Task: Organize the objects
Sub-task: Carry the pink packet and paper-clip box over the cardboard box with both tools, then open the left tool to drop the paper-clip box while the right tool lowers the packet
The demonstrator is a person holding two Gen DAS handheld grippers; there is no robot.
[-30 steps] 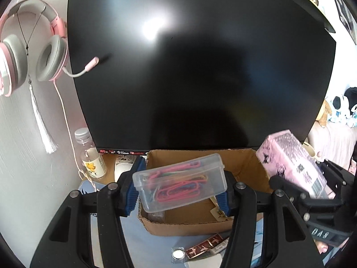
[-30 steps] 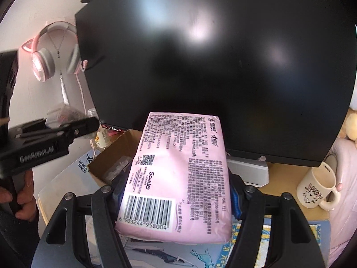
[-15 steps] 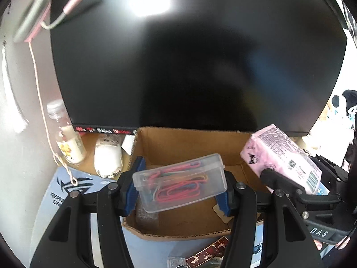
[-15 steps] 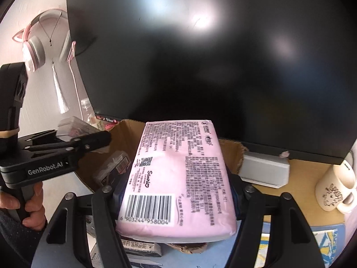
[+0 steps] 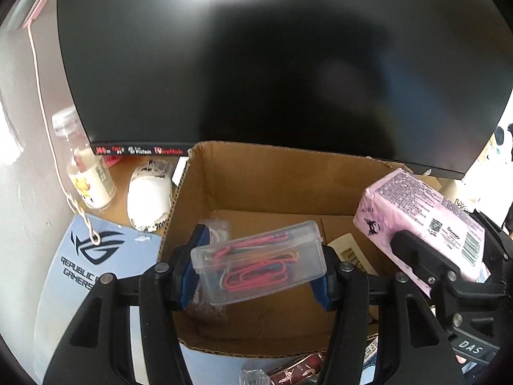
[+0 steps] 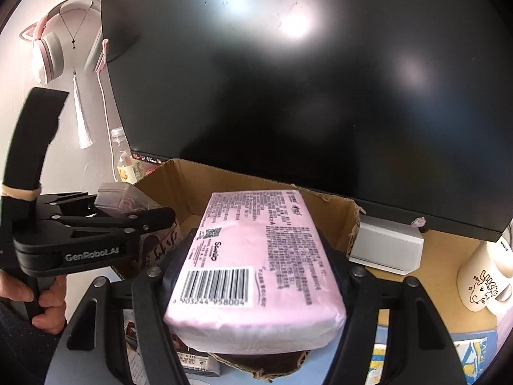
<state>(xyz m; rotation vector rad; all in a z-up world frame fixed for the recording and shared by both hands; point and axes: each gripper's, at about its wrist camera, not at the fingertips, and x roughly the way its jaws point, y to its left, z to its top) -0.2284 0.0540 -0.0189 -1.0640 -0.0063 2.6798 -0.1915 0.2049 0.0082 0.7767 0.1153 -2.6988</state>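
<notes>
My left gripper [image 5: 258, 268] is shut on a clear plastic case of coloured paper clips [image 5: 256, 264], held over the open cardboard box [image 5: 288, 179]. The blue pads press on both ends of the case. My right gripper [image 6: 253, 272] is shut on a pink tissue pack [image 6: 256, 256] with a barcode, held above the right side of the same cardboard box [image 6: 179, 176]. In the left wrist view the pink tissue pack [image 5: 416, 215] sits at the right. In the right wrist view the left gripper [image 6: 118, 211] shows at the left, held by a hand [image 6: 48, 308].
A large black monitor [image 5: 256, 64] rises right behind the box. A small bottle [image 5: 86, 173] and a white mouse [image 5: 149, 199] lie left of the box on a blue mat [image 5: 73, 276]. Right of it stand a white block [image 6: 384, 250] and a mug [image 6: 481, 282]. Small packets lie in the box.
Both grippers have come down and forward toward the box with their loads. The box now fills more of each view, and the headphones have slid out of the left wrist view.
</notes>
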